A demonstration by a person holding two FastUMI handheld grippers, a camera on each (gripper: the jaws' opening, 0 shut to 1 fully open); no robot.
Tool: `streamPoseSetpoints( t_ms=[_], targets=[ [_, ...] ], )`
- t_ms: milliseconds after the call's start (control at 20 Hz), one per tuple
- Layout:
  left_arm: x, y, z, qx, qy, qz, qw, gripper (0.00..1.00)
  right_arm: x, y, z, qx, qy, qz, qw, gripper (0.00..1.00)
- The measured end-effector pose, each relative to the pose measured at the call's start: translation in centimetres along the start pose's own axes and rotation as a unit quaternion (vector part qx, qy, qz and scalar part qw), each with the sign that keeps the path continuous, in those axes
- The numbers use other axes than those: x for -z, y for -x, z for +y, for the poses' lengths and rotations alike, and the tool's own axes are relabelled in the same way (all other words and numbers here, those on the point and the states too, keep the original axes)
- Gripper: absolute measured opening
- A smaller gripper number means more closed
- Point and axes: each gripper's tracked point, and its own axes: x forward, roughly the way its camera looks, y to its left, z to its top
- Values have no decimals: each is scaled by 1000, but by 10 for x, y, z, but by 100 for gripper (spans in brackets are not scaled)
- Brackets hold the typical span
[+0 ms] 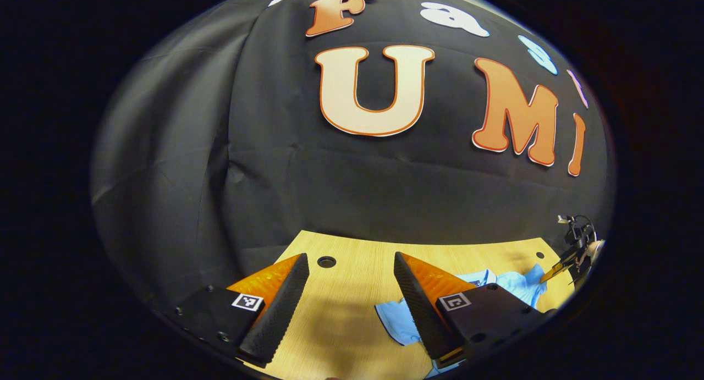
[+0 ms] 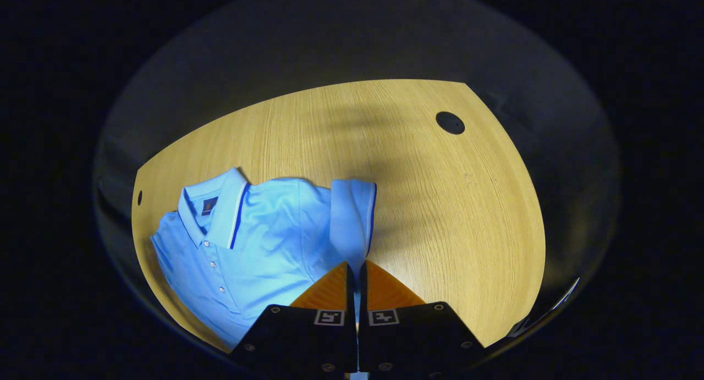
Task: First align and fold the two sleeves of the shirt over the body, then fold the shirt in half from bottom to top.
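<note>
Step in hand: we judge this to be the first sleeve fold; the second sleeve and the bottom-to-top fold look not yet done.

Right tool: the right tool (image 2: 356, 270) has its fingers pinched together on the blue sleeve (image 2: 352, 220); a thin strip of cloth runs between them, so we read it as gripping the sleeve.

Left tool: the left tool (image 1: 352, 303) stands wide open over bare desk, holding nothing. In its view the other tool (image 1: 572, 256) shows far off at the right edge, by the cloth.

Shirt: the light blue polo shirt (image 2: 247, 242) lies front up on the desk, collar (image 2: 220, 204) toward the far edge in the right gripper view, button placket in sight. The held sleeve rises from the body as a narrow band with a darker trim line. In the left gripper view a bunched part of the shirt (image 1: 401, 319) lies just beside the left tool's right finger.

Next move, our judgement: carry the pinched sleeve across onto the body and lay it flat and square before letting go; the left tool is free to take the other sleeve.

Risk, our judgement: thin knit may drag the body along or wrinkle under the fold.

Surface: light wood-grain desk (image 2: 451, 215) with a round dark cable hole (image 2: 450, 122) near a far corner.

Room: black cloth booth wall (image 1: 181, 165) close behind the desk; dim surround.
</note>
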Motion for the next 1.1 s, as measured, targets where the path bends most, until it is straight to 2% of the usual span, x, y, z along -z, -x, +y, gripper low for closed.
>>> streamPoseSetpoints(
  t_ms=[150, 250, 500, 1000, 1100],
  targets=[
    [-2, 12, 11, 1, -3, -10, 1000, 98, -4, 20, 13, 0, 11, -20, 1000, 2],
    [-1, 13, 14, 5, -2, -10, 1000, 100, -7, 31, 27, 5, 29, -35, 999, 1],
    [2, 15, 31, 8, 1, -4, 1000, 100, -4, 51, 89, -39, 45, -48, 997, 2],
    [15, 9, 67, 0, 1, 16, 1000, 100, 19, 32, 194, -79, 85, -27, 993, 2],
    [20, 9, 72, -3, 5, 23, 1000, 100, 30, 26, 214, -92, 92, -16, 991, 5]
  ],
)
